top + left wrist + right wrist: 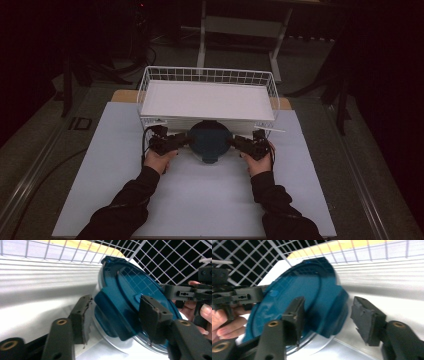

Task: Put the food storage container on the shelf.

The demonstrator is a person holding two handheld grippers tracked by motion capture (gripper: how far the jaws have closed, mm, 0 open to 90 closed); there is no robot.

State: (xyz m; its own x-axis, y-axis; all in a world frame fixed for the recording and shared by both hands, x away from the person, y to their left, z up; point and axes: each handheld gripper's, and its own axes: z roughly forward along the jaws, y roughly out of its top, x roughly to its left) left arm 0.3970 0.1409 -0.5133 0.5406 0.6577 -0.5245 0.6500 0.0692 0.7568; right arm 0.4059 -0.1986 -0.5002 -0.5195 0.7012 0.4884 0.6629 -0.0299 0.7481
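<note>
Blue lid (210,141), leaning against wire basket (207,75) near tabletop (200,200) far edge; left hand-held gripper (186,141) and right hand-held gripper (235,142) flank it, jaws spread, apparently not pinching.

My white table (200,200) fills the lower frame; grey floor (45,150) flanks it, a pale bench frame (240,25) stands top centre, darkness beyond.

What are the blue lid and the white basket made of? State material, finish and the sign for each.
Blue lid: seems a glossy teal plastic, since the basket's grid reflects in its face; a clear or silvery rim edges it, glass or metal, hard to tell.
White basket: looks like thin metal wire with a white coating, shown by its open grid of fine rods.
</note>
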